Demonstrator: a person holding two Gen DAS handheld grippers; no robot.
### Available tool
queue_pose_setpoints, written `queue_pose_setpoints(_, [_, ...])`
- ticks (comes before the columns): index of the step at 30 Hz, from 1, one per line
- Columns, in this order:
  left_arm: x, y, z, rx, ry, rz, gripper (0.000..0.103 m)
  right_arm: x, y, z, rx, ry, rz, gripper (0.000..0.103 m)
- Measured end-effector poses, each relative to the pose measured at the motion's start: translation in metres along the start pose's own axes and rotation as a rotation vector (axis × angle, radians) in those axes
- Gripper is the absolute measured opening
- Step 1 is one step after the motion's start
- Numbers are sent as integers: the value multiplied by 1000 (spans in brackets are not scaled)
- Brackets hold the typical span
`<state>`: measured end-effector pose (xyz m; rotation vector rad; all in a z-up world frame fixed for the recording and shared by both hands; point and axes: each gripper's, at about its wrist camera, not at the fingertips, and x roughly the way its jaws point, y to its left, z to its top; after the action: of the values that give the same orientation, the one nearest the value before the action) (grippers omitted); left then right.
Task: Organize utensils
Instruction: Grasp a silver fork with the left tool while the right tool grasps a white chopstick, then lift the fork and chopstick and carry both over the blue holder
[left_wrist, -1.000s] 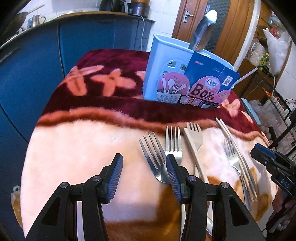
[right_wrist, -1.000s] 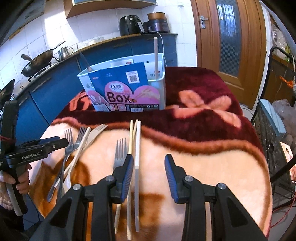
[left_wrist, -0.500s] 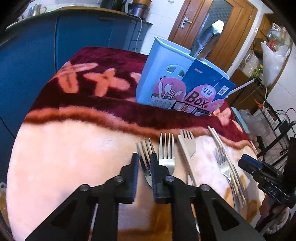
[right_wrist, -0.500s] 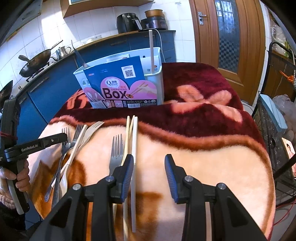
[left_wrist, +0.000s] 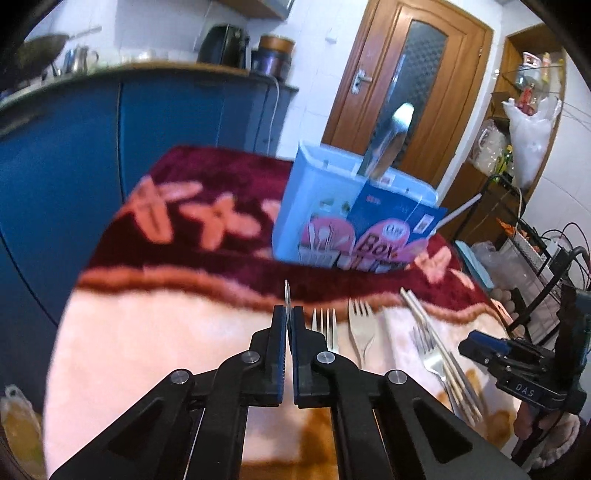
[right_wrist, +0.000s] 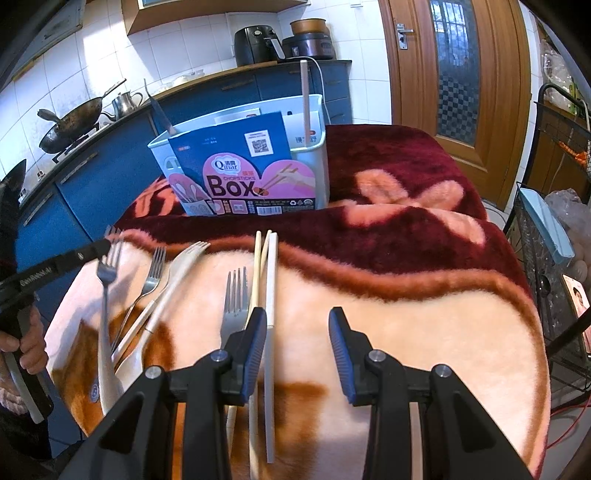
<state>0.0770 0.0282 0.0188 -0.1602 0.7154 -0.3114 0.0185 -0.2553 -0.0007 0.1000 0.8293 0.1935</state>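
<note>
A: The left tongs are pinched tight on a steel fork, held edge-on, tines poking out past the tips. From the right camera its head looks lifted off the blanket, though the handle end seems to trail low.

B: And the right tongs?

A: Spread wide and empty, hovering just beside the chopsticks and over the right-hand fork.

B: Where does everything go?

A: Presumably into the pale blue utensil holder at the back of the surface, the one with the blue "Box" card leaning on its front. A metal handle already sticks out of it. Two more forks, a second steel fork and a cream fork, lie between the held one and the chopsticks.

B: What worries you?

A: The grip looks thin, only on the flat of the fork, so I think it could pivot or slip as it swings toward the holder. The card could also catch the tines if the approach is low. And the plush blanket is soft, so a dropped fork may land tangled with its neighbours.
</note>
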Motion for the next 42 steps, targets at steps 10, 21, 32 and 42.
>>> queue_pose_setpoints(10, [-32, 1, 15, 25, -139, 67, 1, 3, -3, 5, 30, 43, 20, 38])
queue_pose_setpoints(21, [-55, 2, 21, 39, -221, 95, 1, 25, 5, 24, -19, 117, 2, 38])
queue_pose_setpoints(32, [-63, 5, 25, 40, -258, 98, 1, 57, 26, 43, -152, 188, -62, 26])
queue_pose_setpoints(42, [-60, 4, 28, 36, -261, 111, 1, 59, 21, 47, -147, 156, -47, 8])
